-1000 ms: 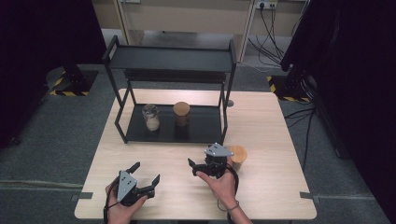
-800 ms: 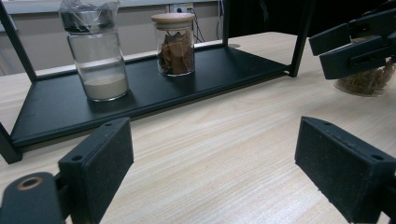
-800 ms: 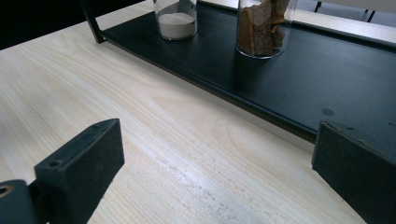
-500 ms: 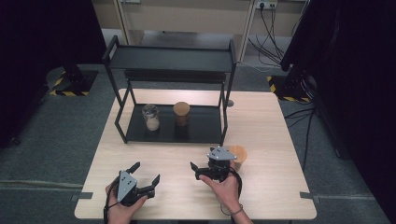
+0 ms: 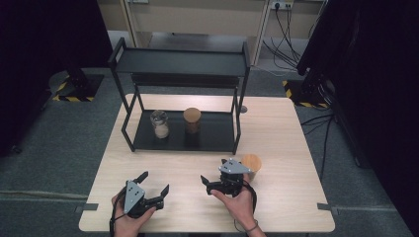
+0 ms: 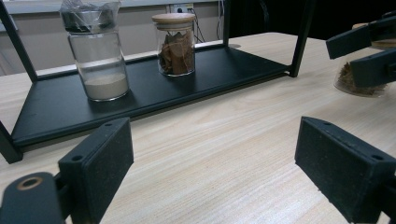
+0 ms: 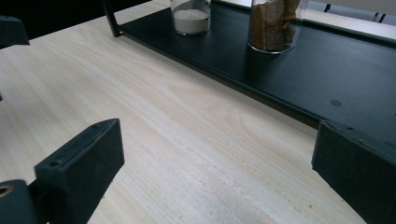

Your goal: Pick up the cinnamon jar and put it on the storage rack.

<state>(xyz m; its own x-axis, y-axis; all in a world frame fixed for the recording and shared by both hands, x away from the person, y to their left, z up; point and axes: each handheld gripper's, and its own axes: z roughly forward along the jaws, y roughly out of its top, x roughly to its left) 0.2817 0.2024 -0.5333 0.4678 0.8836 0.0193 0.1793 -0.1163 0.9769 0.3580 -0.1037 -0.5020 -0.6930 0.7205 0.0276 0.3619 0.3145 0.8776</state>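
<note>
High view: right gripper (image 5: 216,179) and left gripper (image 5: 153,182) hover released over the tabletop (image 5: 286,138), a wooden-lidded jar (image 5: 251,164) just beside the right.

No text, label, brand or number can be read on anything here (the two jars (image 6: 98,56) on the shelf (image 6: 154,88) carry none).

Table (image 5: 148,163): light wood, square top, on grey floor (image 5: 59,163).
Rack (image 5: 180,61): black metal, 2 tiers, standing on the table's far half.
Lower tier (image 5: 212,136): holds 2 glass jars, side by side, apart.
Near edge, right: 1 wooden-lidded jar (image 5: 251,165) standing directly on the tabletop, in front of the rack's right leg.
</note>
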